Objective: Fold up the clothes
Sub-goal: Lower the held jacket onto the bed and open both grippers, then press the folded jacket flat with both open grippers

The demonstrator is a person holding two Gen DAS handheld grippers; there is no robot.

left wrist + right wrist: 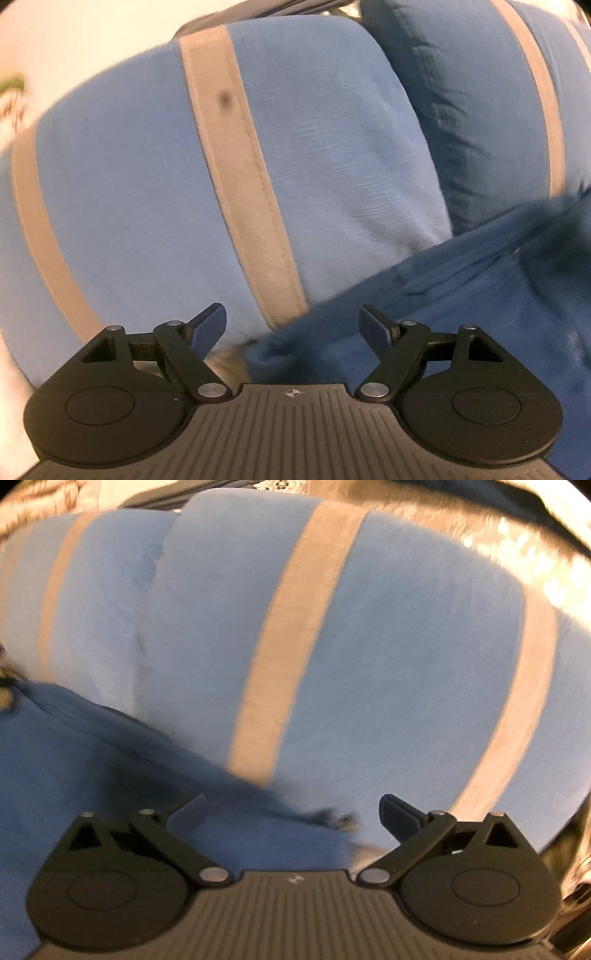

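My left tongs (291, 326) are spread wide, pinching nothing, poised over the edge of a light blue fabric garment with grey-beige stripes (155, 184) — it lies folded in broad panels straight ahead. A darker blue cloth (461, 295) overlaps its near right corner. My right tongs (293, 814) are spread too — the same striped garment (399, 672) fills that view, blurred, with the darker blue cloth (74, 757) at lower left.

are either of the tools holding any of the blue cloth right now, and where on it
Nothing is held. The left tool and right tool are both open above the dark blue garment, with no fabric pinched between their fingers.
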